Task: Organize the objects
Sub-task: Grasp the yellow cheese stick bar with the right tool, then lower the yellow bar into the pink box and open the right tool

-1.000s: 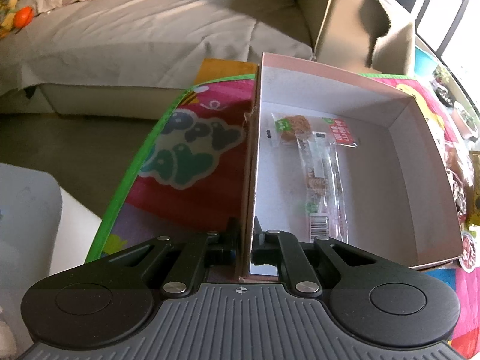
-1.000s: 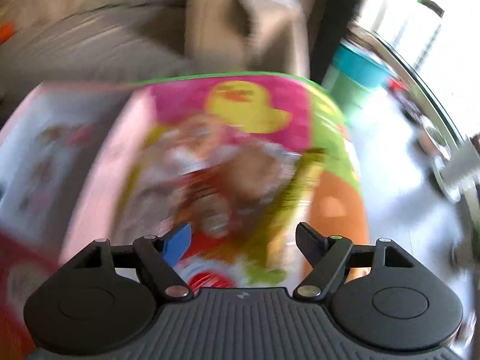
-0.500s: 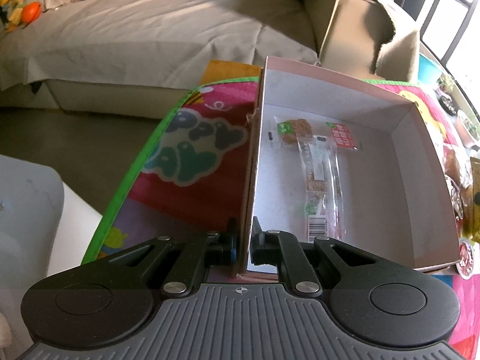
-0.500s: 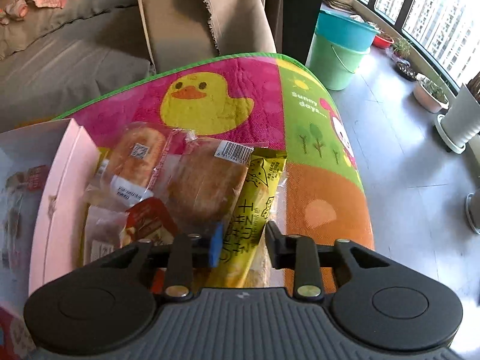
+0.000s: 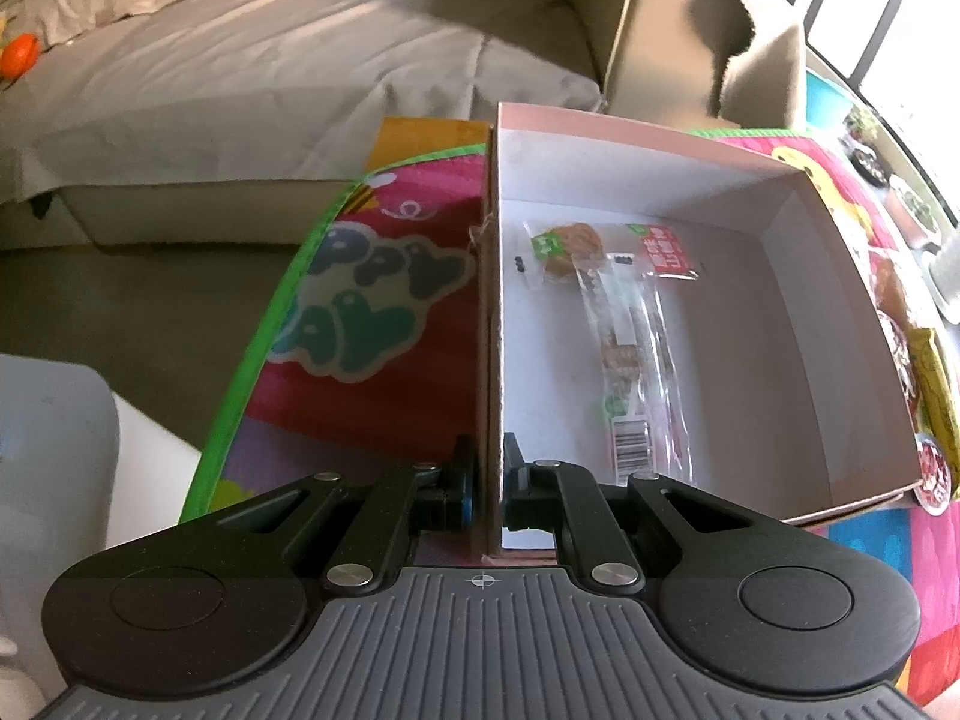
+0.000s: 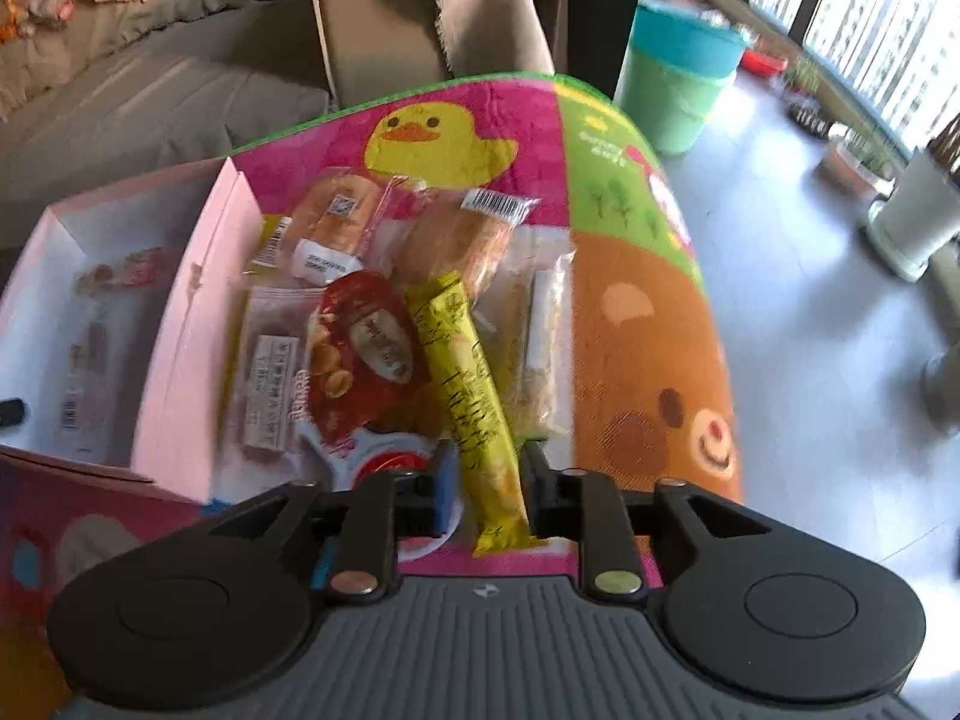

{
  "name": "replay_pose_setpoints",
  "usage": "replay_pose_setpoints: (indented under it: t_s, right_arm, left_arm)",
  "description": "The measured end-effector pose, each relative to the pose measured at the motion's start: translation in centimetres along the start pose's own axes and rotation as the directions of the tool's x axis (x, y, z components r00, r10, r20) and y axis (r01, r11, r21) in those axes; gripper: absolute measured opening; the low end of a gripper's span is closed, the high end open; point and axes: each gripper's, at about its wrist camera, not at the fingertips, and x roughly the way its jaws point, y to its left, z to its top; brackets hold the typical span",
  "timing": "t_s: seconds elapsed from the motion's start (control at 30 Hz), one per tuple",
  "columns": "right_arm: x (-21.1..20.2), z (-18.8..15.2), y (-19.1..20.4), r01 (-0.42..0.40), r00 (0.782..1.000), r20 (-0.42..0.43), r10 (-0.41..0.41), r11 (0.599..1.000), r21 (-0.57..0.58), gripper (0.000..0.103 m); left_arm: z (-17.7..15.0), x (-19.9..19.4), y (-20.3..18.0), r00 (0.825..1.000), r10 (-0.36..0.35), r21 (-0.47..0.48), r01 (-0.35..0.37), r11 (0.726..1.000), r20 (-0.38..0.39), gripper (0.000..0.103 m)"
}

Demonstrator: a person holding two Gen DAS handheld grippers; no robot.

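left gripper: clamped on box wall. right gripper: jaws just closed on yellow packet; lift straight, clear box rim before release.

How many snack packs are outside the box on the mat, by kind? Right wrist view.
Bread packets: 2
Red nut pouch: 1
Yellow stick pack: 1
Clear packs: 2
Total: 6 that can be told apart beside the pink box; the pile overlaps, so more may lie hidden underneath.
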Motion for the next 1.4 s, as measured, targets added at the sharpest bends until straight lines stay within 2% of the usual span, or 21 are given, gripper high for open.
replay_pose_setpoints:
  t_s: [0.07,0.1,0.17,0.2,0.27,0.3,0.4,0.57,0.8,1.0,1.07,1.2,1.3,1.4]
  right_arm:
    - [0.9,0.2,0.6,0.009,1.000,0.022,-0.008,0.999,-0.049,0.028]
    - [1.8,0.4,1.2,0.024,0.999,0.032,-0.021,0.996,-0.088,0.036]
    - [3.5,0.9,2.0,0.041,0.999,0.034,-0.037,0.988,-0.148,0.039]
    - [4.6,1.2,2.4,0.055,0.998,0.024,-0.052,0.983,-0.172,0.044]
    - [5.2,1.3,3.3,0.096,0.995,0.048,-0.087,0.971,-0.217,0.038]
    - [5.2,1.3,3.8,0.110,0.993,0.057,-0.099,0.964,-0.243,0.021]
    - [4.9,1.4,4.5,0.117,0.993,0.028,-0.114,0.963,-0.244,0.022]
    - [2.2,0.9,5.0,0.089,0.996,0.029,-0.085,0.975,-0.204,0.022]
    - [-5.7,-1.7,6.6,-0.028,0.999,-0.031,0.025,0.992,-0.126,0.021]
    - [-10.4,-3.2,10.1,-0.126,0.987,-0.110,0.118,0.990,-0.064,0.021]
    - [-11.6,-2.5,11.0,-0.152,0.983,-0.104,0.149,0.988,-0.025,0.021]
    - [-13.3,0.8,12.2,-0.221,0.975,-0.036,0.221,0.975,0.012,0.021]
    - [-13.7,3.4,13.7,-0.278,0.961,0.000,0.278,0.961,-0.003,0.021]
    - [-12.9,5.4,16.0,-0.298,0.955,0.004,0.298,0.954,-0.041,0.021]
  left_arm:
    - [-0.1,0.1,0.0,1.000,-0.007,0.007,0.007,1.000,0.005,0.010]
    - [-0.1,0.0,0.1,1.000,-0.009,0.008,0.009,1.000,0.008,0.010]
    - [-0.2,0.0,0.2,1.000,-0.013,0.007,0.013,1.000,0.009,0.010]
    - [-0.2,0.0,0.2,1.000,-0.014,0.007,0.014,1.000,0.007,0.010]
    - [-0.2,0.0,0.1,1.000,-0.014,0.010,0.014,1.000,0.003,0.010]
    - [-0.1,-0.1,0.1,1.000,-0.016,0.010,0.016,1.000,0.001,0.010]
    - [0.1,0.0,0.1,1.000,-0.021,0.012,0.021,1.000,-0.008,0.010]
    - [0.2,0.1,0.3,0.999,-0.041,0.024,0.041,0.999,-0.014,0.011]
    - [0.2,0.1,0.5,0.998,-0.055,0.040,0.056,0.998,-0.030,0.012]
    - [0.4,0.2,0.8,0.997,-0.070,0.037,0.072,0.997,-0.039,0.012]
    - [0.5,0.3,0.8,0.996,-0.074,0.033,0.075,0.997,-0.041,0.013]
    - [0.6,0.4,1.0,0.995,-0.089,0.028,0.091,0.996,-0.044,0.013]
    - [0.6,0.5,1.3,0.994,-0.098,0.017,0.099,0.995,-0.046,0.013]
    - [0.7,0.6,1.4,0.994,-0.102,0.017,0.103,0.995,-0.048,0.014]
